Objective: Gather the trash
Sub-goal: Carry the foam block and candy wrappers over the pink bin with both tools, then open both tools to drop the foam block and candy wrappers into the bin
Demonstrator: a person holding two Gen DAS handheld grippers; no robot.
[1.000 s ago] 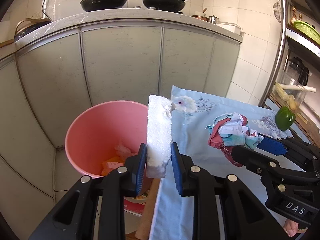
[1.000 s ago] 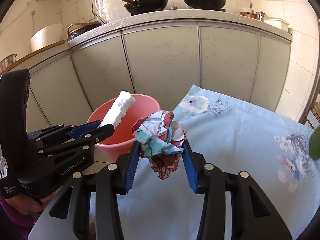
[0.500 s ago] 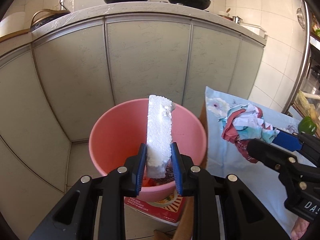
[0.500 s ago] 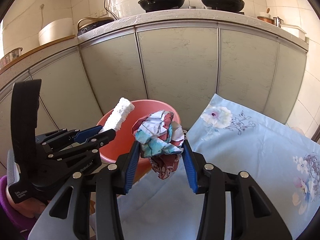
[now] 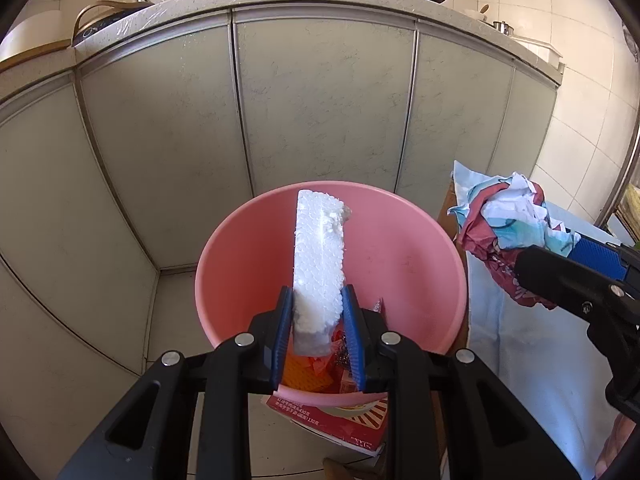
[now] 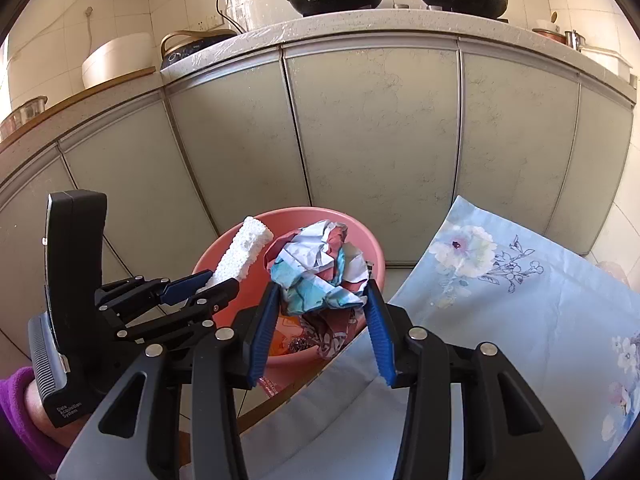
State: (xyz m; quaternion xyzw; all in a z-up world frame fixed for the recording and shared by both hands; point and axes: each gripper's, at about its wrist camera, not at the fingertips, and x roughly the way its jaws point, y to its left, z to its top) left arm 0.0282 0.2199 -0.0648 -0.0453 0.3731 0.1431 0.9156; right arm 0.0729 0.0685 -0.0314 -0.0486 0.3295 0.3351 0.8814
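I am at the dropping step, with both loads carried over to the pink plastic bucket (image 5: pixel 404 248). My left gripper (image 5: pixel 318 320) has its fingers (image 5: pixel 283 328) clamped on the lower end of a white styrofoam block (image 5: pixel 320 256), which stands upright out of them, its top ahead of the fingertips and over the bucket's mouth; orange and red wrappers (image 5: pixel 308 372) lie in the bottom just below. My right gripper (image 6: pixel 320 316) grips a crumpled wad of printed paper (image 6: pixel 320 272) between its blue fingers (image 6: pixel 378 332), the wad bulging above and hanging below them, held over the near rim with the floral tablecloth (image 6: pixel 520 320) of the surface off to the right. Next, I judge, the left fingers should part so the block falls inside, then the right moves further over the opening before letting go.
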